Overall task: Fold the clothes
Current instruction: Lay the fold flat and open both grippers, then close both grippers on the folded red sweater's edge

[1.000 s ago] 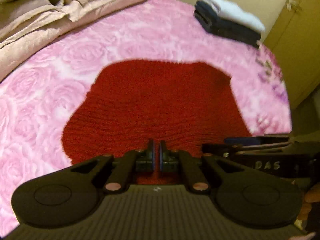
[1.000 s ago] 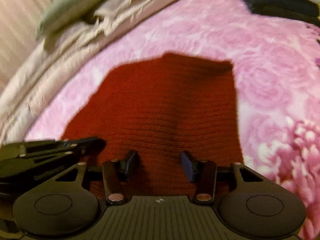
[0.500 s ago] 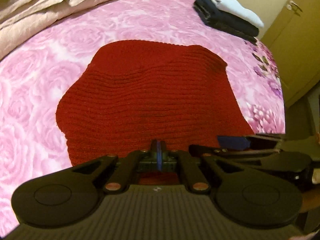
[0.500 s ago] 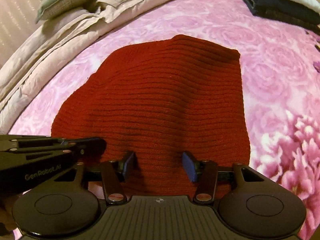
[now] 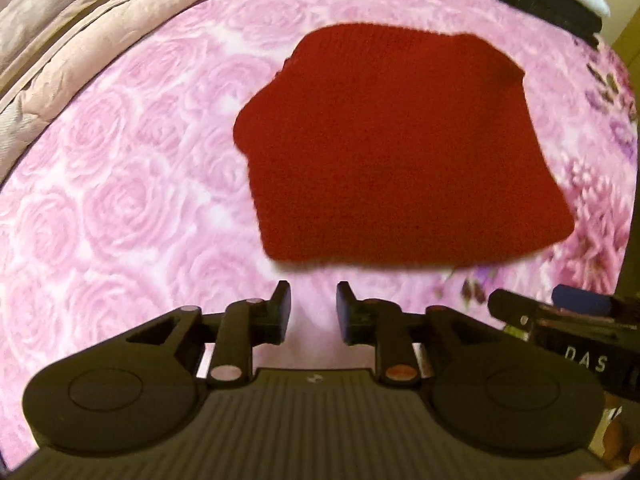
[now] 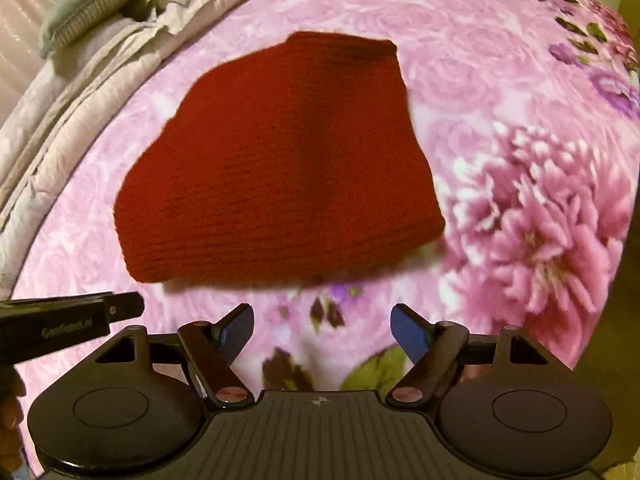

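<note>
Red knit [image 5: 396, 148] beyond both tools.

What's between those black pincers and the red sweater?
Only bare pink bedspread: both wrist views show it between the opening, empty left gripper, right gripper and red sweater.

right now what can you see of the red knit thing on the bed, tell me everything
The red knitted garment is dark red with fine horizontal ribbing, apparently wool-like. It lies folded into a rough trapezoid, narrower at its far end, flat on the pink rose-patterned bedspread. Its near edge is thick and rounded. Only the bedspread touches it; both claws sit short of that edge, clear of it.
</note>
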Tool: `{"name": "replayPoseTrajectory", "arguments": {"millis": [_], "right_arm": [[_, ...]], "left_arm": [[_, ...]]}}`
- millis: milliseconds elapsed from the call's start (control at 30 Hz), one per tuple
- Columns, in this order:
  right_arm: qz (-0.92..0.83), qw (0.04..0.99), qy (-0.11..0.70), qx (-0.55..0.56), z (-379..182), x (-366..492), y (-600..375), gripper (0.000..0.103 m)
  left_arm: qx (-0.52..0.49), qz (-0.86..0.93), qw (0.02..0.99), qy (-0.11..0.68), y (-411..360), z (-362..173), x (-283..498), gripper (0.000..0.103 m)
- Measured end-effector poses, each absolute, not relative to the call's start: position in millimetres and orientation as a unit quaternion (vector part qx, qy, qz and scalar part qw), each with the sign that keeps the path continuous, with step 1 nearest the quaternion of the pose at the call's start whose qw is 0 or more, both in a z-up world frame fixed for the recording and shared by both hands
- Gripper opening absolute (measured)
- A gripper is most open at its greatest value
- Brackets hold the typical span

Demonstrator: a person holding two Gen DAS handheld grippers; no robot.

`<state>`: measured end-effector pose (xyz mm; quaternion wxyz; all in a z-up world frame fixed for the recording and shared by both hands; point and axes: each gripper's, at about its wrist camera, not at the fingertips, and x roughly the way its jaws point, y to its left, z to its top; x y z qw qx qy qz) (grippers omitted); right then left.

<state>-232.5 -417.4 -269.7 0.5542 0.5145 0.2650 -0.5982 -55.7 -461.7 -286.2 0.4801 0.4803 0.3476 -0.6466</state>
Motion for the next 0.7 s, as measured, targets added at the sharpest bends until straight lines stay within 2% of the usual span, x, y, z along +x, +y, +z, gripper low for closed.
{"name": "replayPoseTrajectory", "arguments": {"millis": [333,500,533,567,700], "right_arm": [[-0.603,0.553,0.264,0.510,-268.2,-235.9,-421.7,0.078],[-0.622,0.580,0.227,0.474,-255.9,-239.2,-431.6,0.076],[-0.624,0.596,0.213,0.458,-252.5,-239.0,-435.3,0.053],[-0.623,0.610,0.202,0.446,-250.6,-238.6,-440.3,0.025],[-0.616,0.645,0.187,0.411,-252.9,-232.5,-471.3,0.014]], "left_arm": [[0.483,-0.646,0.477,0.350,-470.5,-289.3,-53.4,0.023],[0.428,-0.678,0.473,0.366,-487.1,-281.4,-43.5,0.019],[0.407,-0.692,0.468,0.369,-491.8,-278.8,-41.3,0.006],[0.386,-0.707,0.461,0.371,-497.1,-276.6,-40.2,0.000],[0.338,-0.759,0.431,0.351,-524.5,-275.0,-52.6,0.000]]}}
